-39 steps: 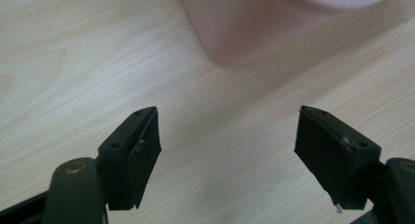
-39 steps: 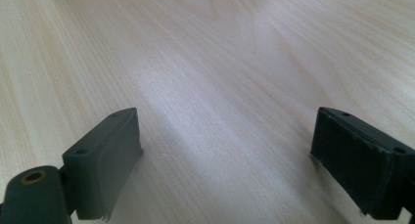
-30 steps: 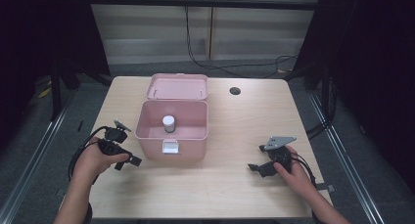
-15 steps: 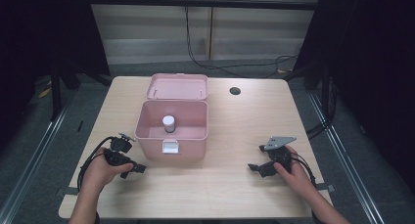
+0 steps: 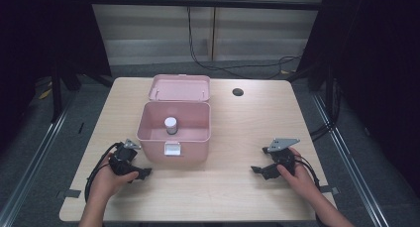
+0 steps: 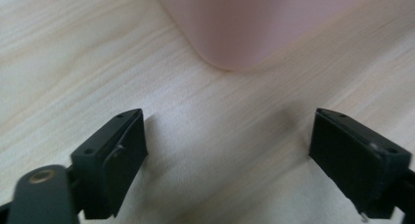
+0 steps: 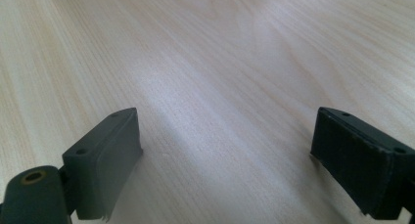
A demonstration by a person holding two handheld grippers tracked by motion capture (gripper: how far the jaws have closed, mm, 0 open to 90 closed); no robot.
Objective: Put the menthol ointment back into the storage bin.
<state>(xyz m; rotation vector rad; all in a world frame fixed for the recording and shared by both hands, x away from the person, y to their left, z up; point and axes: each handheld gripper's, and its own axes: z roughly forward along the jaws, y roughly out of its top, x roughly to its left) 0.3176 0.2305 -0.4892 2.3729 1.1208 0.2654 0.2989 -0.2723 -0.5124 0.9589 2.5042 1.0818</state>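
Left hand-held gripper (image 5: 141,173) has dropped to the worktop (image 5: 237,138) beside the pink box (image 5: 174,133), jaws just opened, empty; right hand-held gripper (image 5: 257,170) open too, work likely finished.

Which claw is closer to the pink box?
The left claw. It sits just off the pink box, by its front left corner, jaws open and empty. The right claw rests farther away across bare table, also open.
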